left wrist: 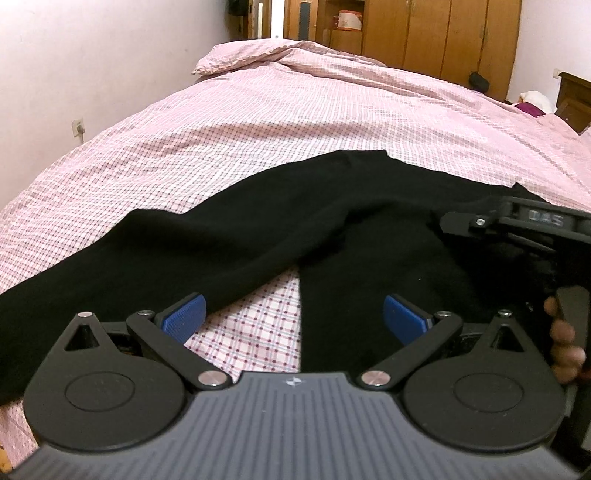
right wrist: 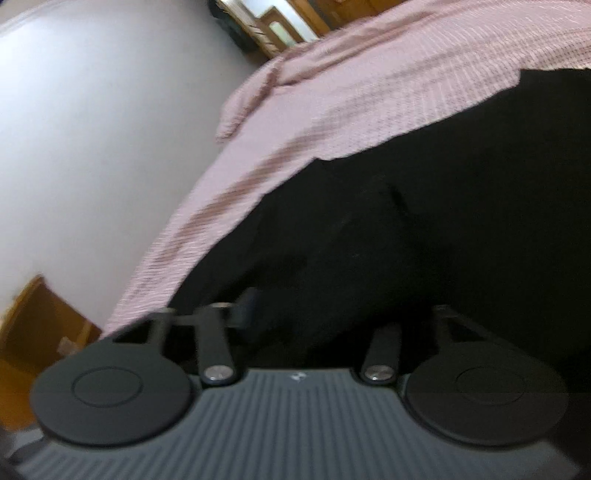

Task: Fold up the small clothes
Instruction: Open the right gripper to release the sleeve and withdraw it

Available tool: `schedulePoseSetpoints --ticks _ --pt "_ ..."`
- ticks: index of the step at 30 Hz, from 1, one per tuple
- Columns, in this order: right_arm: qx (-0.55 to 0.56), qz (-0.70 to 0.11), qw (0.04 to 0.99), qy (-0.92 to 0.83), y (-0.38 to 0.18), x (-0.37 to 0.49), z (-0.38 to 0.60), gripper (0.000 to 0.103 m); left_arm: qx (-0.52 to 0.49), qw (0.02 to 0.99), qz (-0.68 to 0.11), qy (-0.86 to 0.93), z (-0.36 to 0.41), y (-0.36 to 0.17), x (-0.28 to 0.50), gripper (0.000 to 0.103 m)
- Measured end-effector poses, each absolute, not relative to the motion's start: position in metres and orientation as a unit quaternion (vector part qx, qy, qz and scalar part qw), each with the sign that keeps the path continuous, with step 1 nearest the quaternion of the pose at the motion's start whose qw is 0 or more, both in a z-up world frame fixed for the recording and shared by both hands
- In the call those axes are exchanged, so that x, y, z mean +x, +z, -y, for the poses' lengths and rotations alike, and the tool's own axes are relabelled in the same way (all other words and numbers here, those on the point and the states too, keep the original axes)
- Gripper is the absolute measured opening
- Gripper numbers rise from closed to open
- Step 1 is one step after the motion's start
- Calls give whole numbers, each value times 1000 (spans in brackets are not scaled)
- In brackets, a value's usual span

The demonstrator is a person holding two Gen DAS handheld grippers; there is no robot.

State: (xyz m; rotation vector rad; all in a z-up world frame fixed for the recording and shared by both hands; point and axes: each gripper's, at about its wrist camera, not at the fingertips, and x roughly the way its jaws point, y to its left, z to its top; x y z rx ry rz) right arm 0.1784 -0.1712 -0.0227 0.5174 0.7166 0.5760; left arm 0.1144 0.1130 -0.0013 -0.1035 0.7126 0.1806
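Note:
A black garment (left wrist: 295, 206) lies spread on the pink checked bed cover (left wrist: 295, 110), two long parts of it running toward me with a wedge of cover between them. My left gripper (left wrist: 295, 317) hovers over that wedge, open, its blue pads (left wrist: 184, 317) apart with nothing between them. The right gripper's black body (left wrist: 517, 225) rests over the garment's right part, with a hand (left wrist: 565, 343) behind it. The right wrist view is blurred. There the right gripper (right wrist: 332, 314) sits low over the black garment (right wrist: 443, 221) with its fingers apart. Its right pad is lost against the dark cloth.
A bunched duvet or pillow (left wrist: 258, 55) lies at the far end of the bed. A wooden wardrobe (left wrist: 424, 33) stands behind it and a dark bedside cabinet (left wrist: 576, 99) at far right. The white wall carries a socket (left wrist: 78, 127). Wooden furniture (right wrist: 37, 332) stands beside the bed.

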Motion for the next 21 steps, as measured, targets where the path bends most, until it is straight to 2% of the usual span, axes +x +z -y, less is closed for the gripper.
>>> schedulePoseSetpoints --ticks 9,15,21 --pt "209 -321 880 281 -2 125 218 70 -34 940 -335 51 -84 12 123 103" --pt "163 -303 922 175 1 107 263 70 -3 945 -328 5 -43 17 139 103" --pt "181 -290 935 95 -9 96 310 70 32 947 -317 -37 6 18 158 103"
